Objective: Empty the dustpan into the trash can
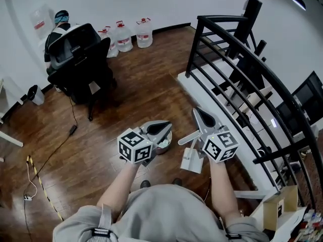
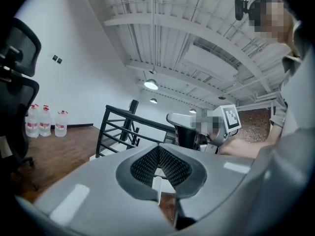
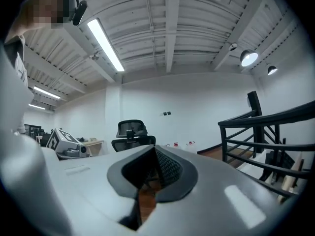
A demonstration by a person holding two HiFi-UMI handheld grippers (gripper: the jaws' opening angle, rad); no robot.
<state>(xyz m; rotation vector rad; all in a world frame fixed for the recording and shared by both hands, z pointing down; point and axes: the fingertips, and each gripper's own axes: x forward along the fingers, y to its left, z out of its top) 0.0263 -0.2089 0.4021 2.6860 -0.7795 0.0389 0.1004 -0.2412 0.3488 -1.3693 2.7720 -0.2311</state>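
**Both tongs closed, raised over the floor**

Head view: I hold the left gripper (image 1: 160, 128) and the right gripper (image 1: 199, 114) side by side in front of the person's chest, above the wooden floor (image 1: 126, 84).

Left gripper view: the jaws meet at the tips. A thin white sliver shows in the slit behind them, and I cannot tell what it is.

Right gripper view: the jaws are pressed fully together with nothing clamped. Only brown floor shows through the slit.

The dustpan (image 1: 192, 160), white, sits low between the two grippers, just under the right one. I cannot tell whether either gripper touches it.

The trash can (image 1: 165, 144) is a round rim, half hidden beneath the left gripper.

A black railing (image 1: 237, 54) runs to the right. An office chair (image 1: 81, 59) stands well apart at upper left.
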